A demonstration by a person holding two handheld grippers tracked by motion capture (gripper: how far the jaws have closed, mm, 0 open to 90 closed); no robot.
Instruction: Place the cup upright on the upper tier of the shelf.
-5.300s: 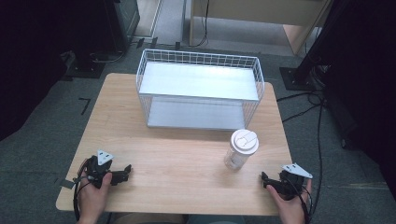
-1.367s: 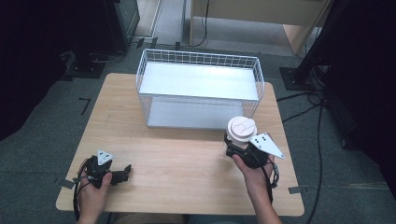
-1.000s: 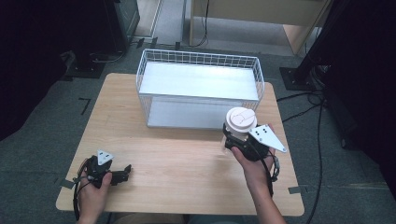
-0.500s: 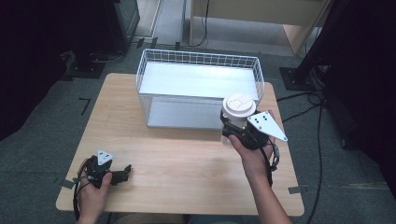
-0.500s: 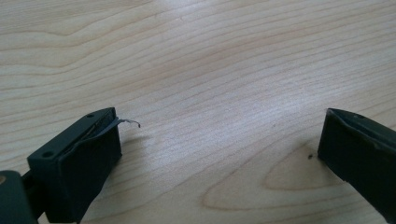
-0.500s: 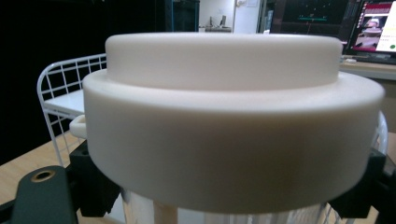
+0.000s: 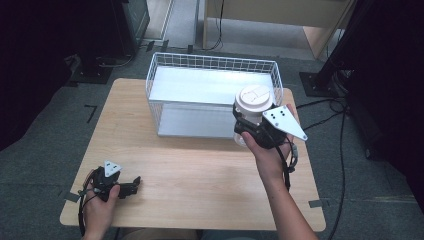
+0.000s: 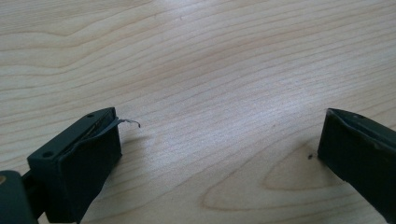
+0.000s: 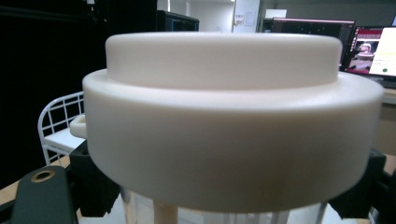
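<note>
Gripping a cup (image 7: 252,107) below its white lid (image 9: 224,112), the right tongs (image 7: 246,131) hold it upright, lifted off the surface (image 7: 200,170), at the front right corner of a wire basket (image 7: 165,65). In the right gripper view the black jaws press on either side of the cup just beneath the lid's rim. A grey plate (image 7: 284,121) sits on top of these tongs, and a cable (image 7: 290,160) trails back along the forearm (image 7: 287,210).

The left tongs (image 7: 131,186) rest near the front left corner of the surface, held in the left hand (image 7: 97,212); in the left gripper view their jaws stand wide apart with bare wood grain between them, and a thin sliver curls off the tip of one jaw.

The surface is light wood with rounded corners. The basket stands at its far middle, white wire with a pale floor, nothing in it. The wood from the basket's front wall to the near edge is open, as are strips on either side of the basket.

Around the surface lies grey carpet (image 7: 60,115). Dark equipment and stands sit at far left and right, with cables on the floor (image 7: 345,125) to the right. The right gripper view shows lit monitors (image 9: 369,51) behind the cup.
</note>
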